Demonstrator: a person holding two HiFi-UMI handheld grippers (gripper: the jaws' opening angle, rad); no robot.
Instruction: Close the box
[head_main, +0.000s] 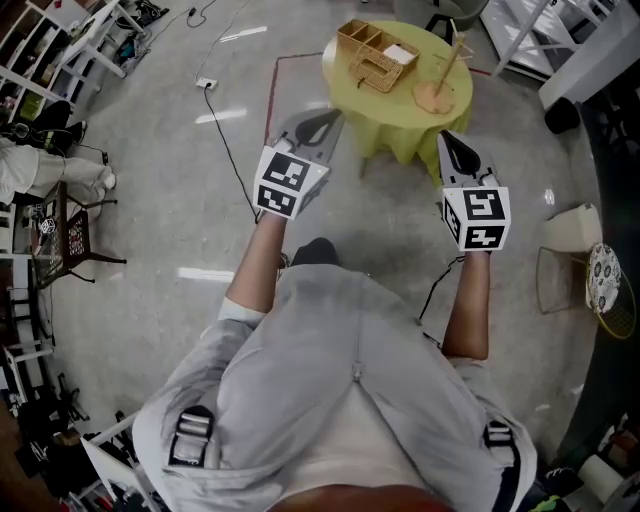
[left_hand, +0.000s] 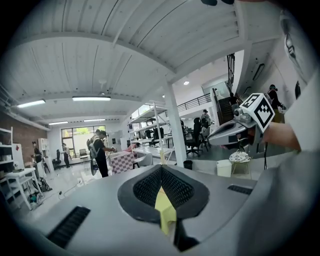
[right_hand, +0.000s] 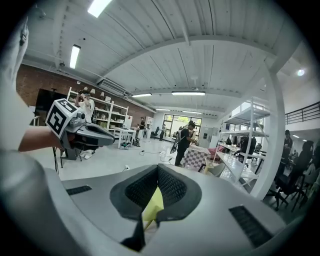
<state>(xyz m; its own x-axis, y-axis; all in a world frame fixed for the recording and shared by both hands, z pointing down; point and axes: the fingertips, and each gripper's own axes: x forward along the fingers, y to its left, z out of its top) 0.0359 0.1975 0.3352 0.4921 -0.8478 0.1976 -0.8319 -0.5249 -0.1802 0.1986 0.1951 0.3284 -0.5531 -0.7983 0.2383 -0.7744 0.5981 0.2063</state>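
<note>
A wooden box (head_main: 373, 55) with open compartments stands on a round table under a yellow-green cloth (head_main: 400, 125), far ahead of me in the head view. Both grippers are held up in the air short of the table, level and apart from the box. My left gripper (head_main: 318, 122) has its jaws closed together with nothing between them, and its own view (left_hand: 161, 172) looks out across the room. My right gripper (head_main: 452, 142) (right_hand: 158, 172) looks the same, jaws pressed together and empty. Each gripper appears in the other's view: the right gripper (left_hand: 235, 131) and the left gripper (right_hand: 82, 132).
A wooden disc with an upright stick (head_main: 438, 92) stands on the table beside the box. On the floor are a cable with a power strip (head_main: 207, 83), a chair (head_main: 75, 240) at the left, and a white bin (head_main: 572, 228) and patterned stool (head_main: 603, 275) at the right. People stand far off.
</note>
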